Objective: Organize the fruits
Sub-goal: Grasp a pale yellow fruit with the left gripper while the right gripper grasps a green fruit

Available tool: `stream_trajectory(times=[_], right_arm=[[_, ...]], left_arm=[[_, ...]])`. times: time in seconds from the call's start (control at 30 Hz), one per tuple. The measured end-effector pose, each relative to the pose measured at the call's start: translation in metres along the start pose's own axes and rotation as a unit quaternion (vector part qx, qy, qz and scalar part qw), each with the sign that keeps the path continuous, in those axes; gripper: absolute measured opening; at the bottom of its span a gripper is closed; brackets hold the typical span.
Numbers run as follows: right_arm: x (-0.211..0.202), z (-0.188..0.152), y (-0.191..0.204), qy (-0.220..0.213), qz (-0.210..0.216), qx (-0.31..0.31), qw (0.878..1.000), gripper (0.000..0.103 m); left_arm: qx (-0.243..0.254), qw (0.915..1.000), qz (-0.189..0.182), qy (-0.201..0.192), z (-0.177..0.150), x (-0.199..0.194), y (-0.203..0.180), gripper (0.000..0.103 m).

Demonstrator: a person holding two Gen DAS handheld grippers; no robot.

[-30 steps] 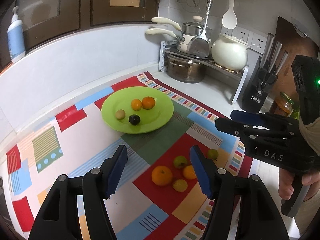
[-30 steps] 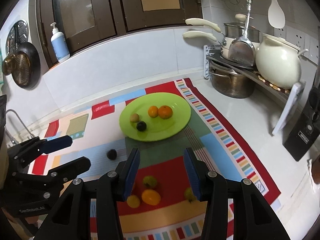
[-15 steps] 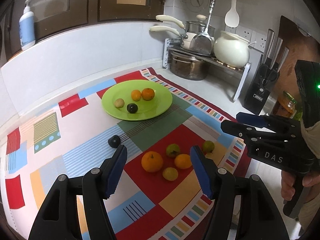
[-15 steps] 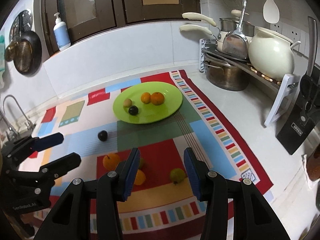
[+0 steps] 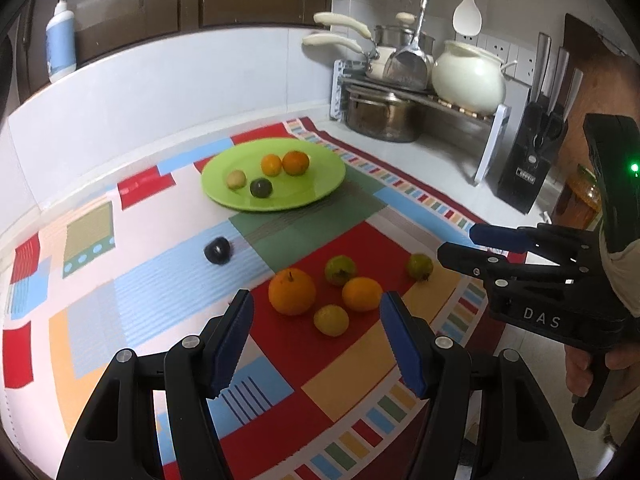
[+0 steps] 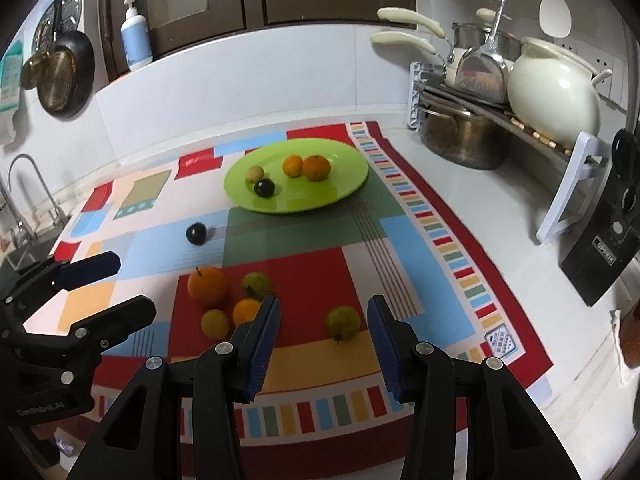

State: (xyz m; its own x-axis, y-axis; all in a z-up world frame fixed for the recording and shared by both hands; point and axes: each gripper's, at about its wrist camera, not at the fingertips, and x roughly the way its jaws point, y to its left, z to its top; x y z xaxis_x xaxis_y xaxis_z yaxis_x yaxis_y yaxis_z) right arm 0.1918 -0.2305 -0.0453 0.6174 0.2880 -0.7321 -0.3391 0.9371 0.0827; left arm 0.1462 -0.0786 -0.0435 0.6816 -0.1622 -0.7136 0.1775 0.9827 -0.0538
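Observation:
A green plate on the patterned mat holds two oranges, a pale small fruit and a dark one. Loose on the mat lie a big orange, a smaller orange, a yellow fruit, two green fruits and a dark plum. My left gripper hovers open above the cluster, nothing between its fingers. My right gripper is open too, the lone green fruit just ahead between its blue pads, untouched.
A rack with pots, pans and a white pot stands at the back right, a black knife block beside it. A soap bottle sits on the ledge; a faucet and sink lie at the left.
Both grippers have sunk toward the mat and pulled back, so the loose fruits now sit farther up in each view. The jaws kept the same gap.

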Motion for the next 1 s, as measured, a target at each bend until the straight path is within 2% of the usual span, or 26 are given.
stream_trajectory(times=[0.2, 0.77, 1.0], right_arm=[[0.013, -0.009, -0.005, 0.016, 0.004, -0.004, 1.000, 0.047], [0.052, -0.017, -0.020, 0.044, 0.023, 0.001, 0.999, 0.046], [0.065, -0.015, -0.023, 0.051, 0.033, 0.006, 0.998, 0.046]], left_arm=[[-0.009, 0.9998, 0.001, 0.020, -0.009, 0.015, -0.004, 0.064], [-0.030, 0.9978, 0.004, 0.059, -0.017, 0.055, -0.007, 0.040], [-0.041, 0.9970, 0.001, 0.065, -0.015, 0.064, -0.006, 0.035]])
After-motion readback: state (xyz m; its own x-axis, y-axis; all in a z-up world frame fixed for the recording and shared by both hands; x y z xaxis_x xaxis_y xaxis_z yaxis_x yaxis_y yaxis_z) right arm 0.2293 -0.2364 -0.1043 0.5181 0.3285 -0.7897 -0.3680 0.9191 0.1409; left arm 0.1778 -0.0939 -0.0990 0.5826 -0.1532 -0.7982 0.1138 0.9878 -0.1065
